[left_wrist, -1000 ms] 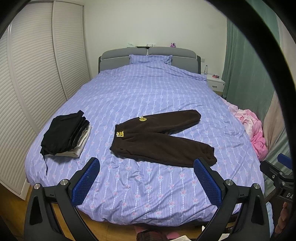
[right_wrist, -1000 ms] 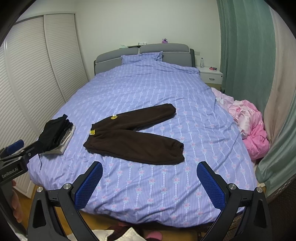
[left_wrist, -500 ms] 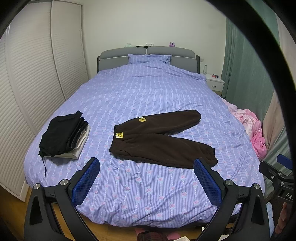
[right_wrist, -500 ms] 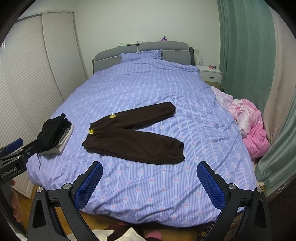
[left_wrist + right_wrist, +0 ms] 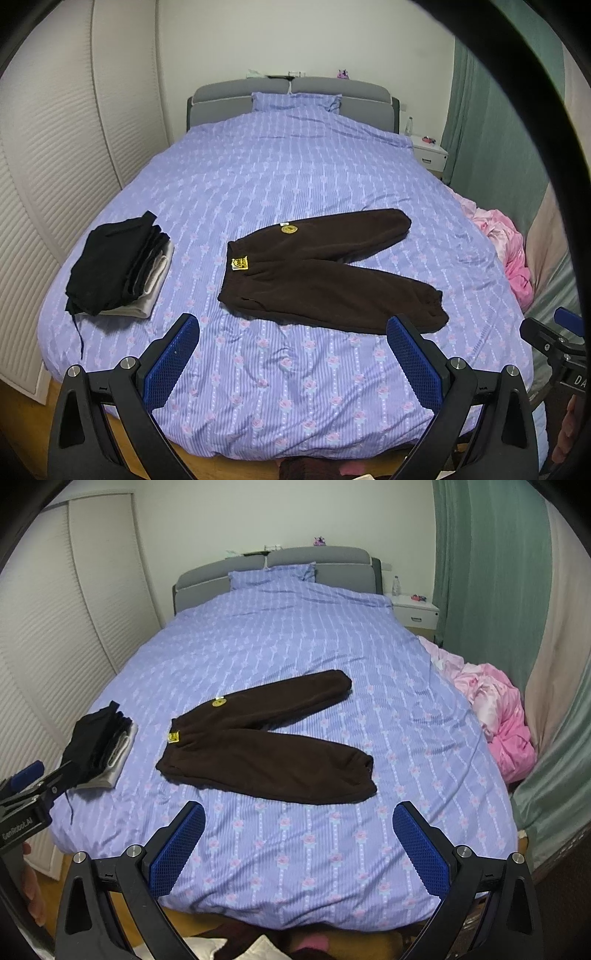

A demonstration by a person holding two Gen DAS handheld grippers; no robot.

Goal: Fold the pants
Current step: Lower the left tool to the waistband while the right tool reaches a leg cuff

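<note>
The dark brown fleece pants (image 5: 325, 273) lie flat on the purple striped bed (image 5: 295, 177), waistband at 9 o'clock, legs toward 3. Both the left hand-held gripper (image 5: 291, 354) and right hand-held gripper (image 5: 299, 838) hover wide open, empty, pants at 12 o'clock, neither clearly nearer.

Home bedroom: bed (image 5: 295, 177), wardrobe (image 5: 55, 147).

1. The pants (image 5: 325, 273) at frame centre look like thick, matt, fuzzy fleece.
2. The bed (image 5: 295, 177) cover is smooth printed cloth, lightly creased.
3. Each tool's pads (image 5: 177, 849) are textured blue, on matt black plastic arms.
</note>
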